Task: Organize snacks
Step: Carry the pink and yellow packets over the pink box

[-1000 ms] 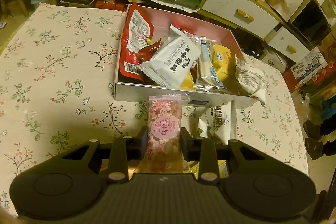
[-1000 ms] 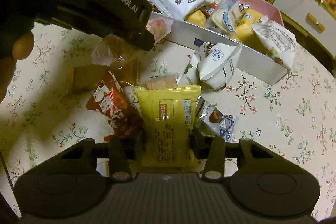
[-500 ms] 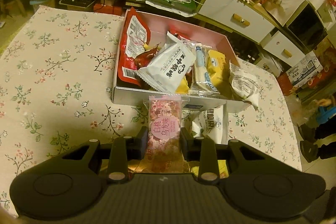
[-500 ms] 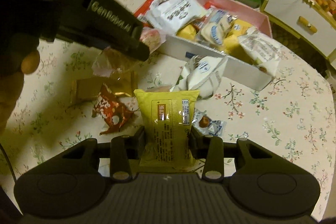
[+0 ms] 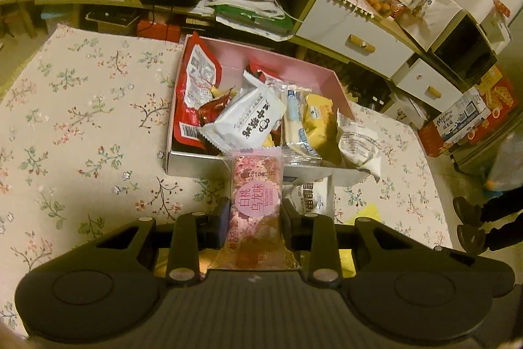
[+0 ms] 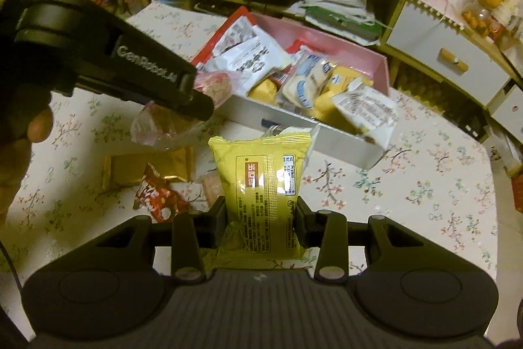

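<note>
Packets light, soft, crinkly, likely slippery: pink bar (image 5: 255, 205) pinched mid-length in left claw (image 5: 255, 219), yellow pack (image 6: 265, 185) in right claw (image 6: 261, 219), both off the desk (image 5: 81, 133), box (image 5: 258, 167) at twelve o'clock.

The pink packet (image 5: 256, 208) hides the middle of the box's (image 5: 193, 164) near wall, and its lower end disappears behind the claw body. The yellow packet (image 6: 266, 185) covers most of a white packet (image 6: 287, 130) behind it. A pale snack (image 6: 210, 188) beside it is blurred beyond telling. The hand (image 6: 19, 152) is cut off at the left edge.
</note>
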Tool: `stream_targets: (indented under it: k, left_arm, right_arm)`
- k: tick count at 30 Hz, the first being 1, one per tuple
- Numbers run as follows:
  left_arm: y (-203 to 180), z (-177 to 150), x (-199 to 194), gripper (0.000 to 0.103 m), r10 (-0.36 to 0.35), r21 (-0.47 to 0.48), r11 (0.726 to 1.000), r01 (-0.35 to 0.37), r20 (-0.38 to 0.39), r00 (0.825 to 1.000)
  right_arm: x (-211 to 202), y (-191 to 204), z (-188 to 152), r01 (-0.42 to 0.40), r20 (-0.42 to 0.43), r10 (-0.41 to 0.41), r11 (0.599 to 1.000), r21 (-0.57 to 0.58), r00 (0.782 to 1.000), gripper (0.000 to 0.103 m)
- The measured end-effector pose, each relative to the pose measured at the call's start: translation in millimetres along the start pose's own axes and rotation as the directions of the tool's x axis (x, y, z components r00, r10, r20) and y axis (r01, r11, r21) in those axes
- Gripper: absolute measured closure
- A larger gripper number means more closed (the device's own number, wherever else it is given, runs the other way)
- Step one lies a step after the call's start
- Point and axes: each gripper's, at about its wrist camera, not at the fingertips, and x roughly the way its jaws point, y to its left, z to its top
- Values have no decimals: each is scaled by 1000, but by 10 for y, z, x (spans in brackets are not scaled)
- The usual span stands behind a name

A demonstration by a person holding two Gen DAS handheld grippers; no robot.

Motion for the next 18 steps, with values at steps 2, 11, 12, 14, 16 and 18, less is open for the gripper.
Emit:
stream_targets:
  k: [2, 11, 12, 14, 16, 18]
  left_arm:
    - [-6, 5, -14, 66, 3, 2, 1000, -3, 7, 1000]
    - [-13, 34, -42, 66, 24, 6, 1000, -24, 30, 999]
    - [-11, 47, -55, 66, 26, 5, 1000, -26, 38, 999]
    - [-8, 72, -78, 66, 30, 4, 1000, -31, 55, 998]
    - [1, 97, -93, 66, 31, 1, 1000, -32, 68, 997]
    - [2, 119, -99, 66, 31, -1, 1000, -31, 80, 996]
  right_arm:
    - [-11, -7, 6, 13, 10, -13, 1000, 2, 1000, 66]
    - [-72, -11, 51, 71, 53, -70, 997, -11, 996, 66]
    - [-78, -12, 56, 80, 59, -80, 997, -12, 995, 66]
    - [-92, -33, 79, 90, 71, -90, 996, 0, 993, 66]
    - [-106, -54, 103, 110, 86, -110, 994, 3, 990, 66]
    - [-121, -76, 129, 129, 100, -129, 992, 8, 987, 66]
